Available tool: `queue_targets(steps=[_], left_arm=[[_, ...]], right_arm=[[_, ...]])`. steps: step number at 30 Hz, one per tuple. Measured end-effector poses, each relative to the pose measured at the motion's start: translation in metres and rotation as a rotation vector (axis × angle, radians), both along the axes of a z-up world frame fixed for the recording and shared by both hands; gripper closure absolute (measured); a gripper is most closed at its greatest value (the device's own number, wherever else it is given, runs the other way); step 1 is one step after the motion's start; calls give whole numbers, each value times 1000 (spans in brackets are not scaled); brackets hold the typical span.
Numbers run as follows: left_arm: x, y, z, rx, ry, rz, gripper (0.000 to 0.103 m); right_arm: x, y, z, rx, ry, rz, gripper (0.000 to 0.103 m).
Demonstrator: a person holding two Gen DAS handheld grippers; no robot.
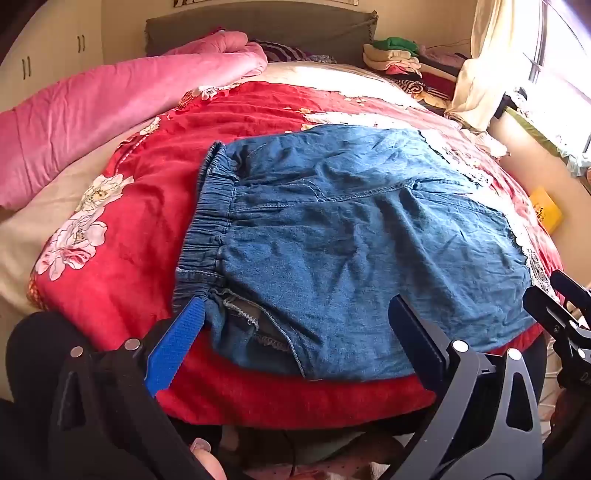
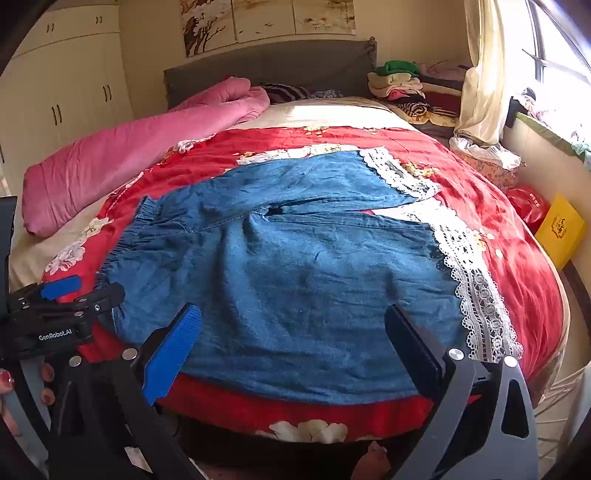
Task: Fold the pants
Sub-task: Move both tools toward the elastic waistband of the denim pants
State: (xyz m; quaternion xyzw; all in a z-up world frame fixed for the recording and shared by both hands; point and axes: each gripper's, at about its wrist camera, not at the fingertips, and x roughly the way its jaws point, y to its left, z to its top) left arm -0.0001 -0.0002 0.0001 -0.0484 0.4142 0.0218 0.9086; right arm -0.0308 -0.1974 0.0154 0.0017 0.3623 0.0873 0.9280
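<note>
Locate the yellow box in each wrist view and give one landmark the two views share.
Left wrist: yellow box at the right edge, mid-height, beside the bed, partly hidden behind the red quilt.
Right wrist: yellow box at the right edge, mid-height, seen more fully.
Shared landmark: the pink blanket, upper left in both.

bed: red floral quilt (image 2: 480,206), rolled pink duvet (image 2: 110,162) far left | far: grey padded headboard (image 2: 269,66), three-panel painting (image 2: 266,22) | left: cream wardrobe (image 2: 62,81) | right: sunlit window (image 2: 561,55), cream curtain (image 2: 480,85), stacked folded clothes (image 2: 402,85)
</note>
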Motion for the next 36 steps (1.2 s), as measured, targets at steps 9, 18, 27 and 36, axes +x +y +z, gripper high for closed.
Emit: queue_targets(steps=[9,18,27,36], left_arm=[[-1,0,0,3,-8,3,9],[1,3,8,6,-12,-2,9],[-3,4,8,2,-27,3,9],[-2,5,8,9,-31,3,9]], right_arm=[[0,3,0,-6,-1,13,4],[-2,3,2,-16,-10,4,4],[-4,2,5,-18,-18,3,4],[-4,2,4,-19,-15,4,4]])
